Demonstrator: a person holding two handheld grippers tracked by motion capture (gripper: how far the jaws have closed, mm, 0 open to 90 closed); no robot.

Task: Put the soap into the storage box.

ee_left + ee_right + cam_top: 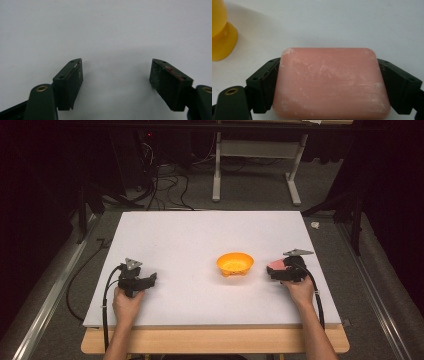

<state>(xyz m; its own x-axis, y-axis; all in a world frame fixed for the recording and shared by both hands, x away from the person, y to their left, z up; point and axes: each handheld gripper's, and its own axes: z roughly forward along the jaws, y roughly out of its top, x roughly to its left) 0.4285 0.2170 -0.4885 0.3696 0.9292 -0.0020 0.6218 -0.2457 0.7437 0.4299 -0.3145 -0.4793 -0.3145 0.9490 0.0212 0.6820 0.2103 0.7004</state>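
1. Left gripper [150,280]: sits near the worktop's [190,230] front-left corner, held low over the white surface. Jaws spread wide, nothing between them; bare worktop shows through the gap in the left gripper view.

2. Bowl [234,263]: orange, small, footed, upright. Stands right of centre, nearer the front edge than the back. Looks empty from above.

3. Soap [332,82]: pink rounded bar, just right of the bowl, toward the front-right part of the worktop. Apart from the bowl, not touching.

4. Right gripper [280,272]: jaws pinch the soap by its two short ends, one pad on each. Whether the bar rests on the worktop or is lifted off it, cannot tell.

5. Look of the soap: flat oblong, corners softly rounded, matte top with whitish scuffs and dry powdery streaks.

6. Handling, as judged: stiff, solid, fairly light. Dry surface probably grips well enough, though the rounded ends could let it squirt out under hard squeeze. End-to-end hold seems sound; keep pads centred on the ends, bar level.
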